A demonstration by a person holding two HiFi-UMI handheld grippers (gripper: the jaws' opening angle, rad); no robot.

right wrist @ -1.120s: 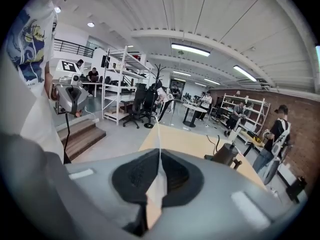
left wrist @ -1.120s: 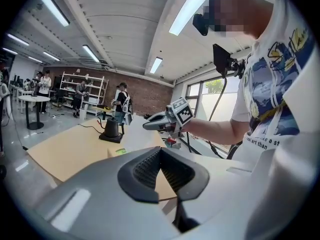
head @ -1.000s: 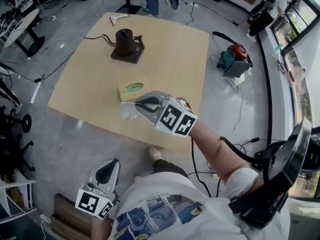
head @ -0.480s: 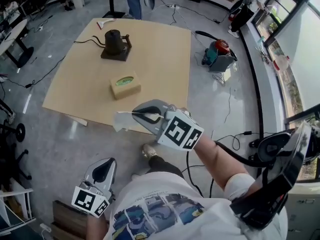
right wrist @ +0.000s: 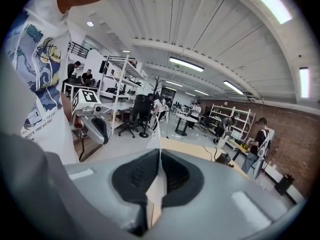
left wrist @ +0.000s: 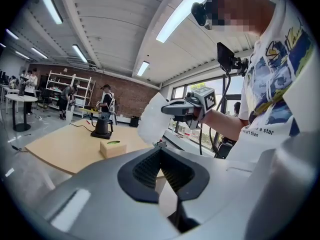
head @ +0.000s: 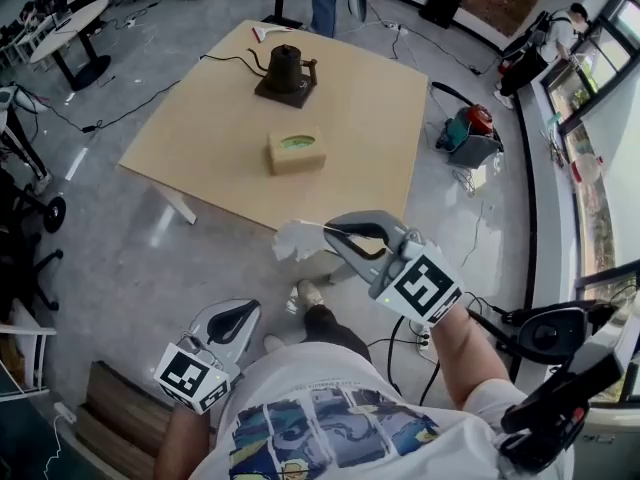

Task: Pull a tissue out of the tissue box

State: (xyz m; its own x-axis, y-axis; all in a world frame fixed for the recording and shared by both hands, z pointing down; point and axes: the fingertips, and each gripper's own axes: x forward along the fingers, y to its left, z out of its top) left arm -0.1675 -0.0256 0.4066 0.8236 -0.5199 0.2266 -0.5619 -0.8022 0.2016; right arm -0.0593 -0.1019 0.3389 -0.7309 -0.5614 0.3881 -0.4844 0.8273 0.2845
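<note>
The tan tissue box point(head: 296, 151) with a green oval top stands on the wooden table point(head: 200, 138), well apart from both grippers. My right gripper point(head: 333, 230) hangs over the floor, off the table's near edge, shut on a white tissue point(head: 298, 240) that dangles free of the box. In the right gripper view the tissue point(right wrist: 156, 186) is pinched thin between the closed pads. My left gripper point(head: 233, 314) sits low by my body, shut and empty. In the left gripper view the tissue point(left wrist: 151, 120) hangs from the right gripper point(left wrist: 170, 107), with the box point(left wrist: 113, 148) behind.
A black kettle on its base point(head: 284, 73) stands behind the box, its cord trailing left. A red and teal vacuum point(head: 470, 128) and cables lie on the floor to the right. Chairs and round tables point(head: 70, 28) stand at the left; people stand at the far side.
My right gripper has drawn back from the box toward me with the tissue, off the table edge and a little higher. The tissue hangs free of the box.
</note>
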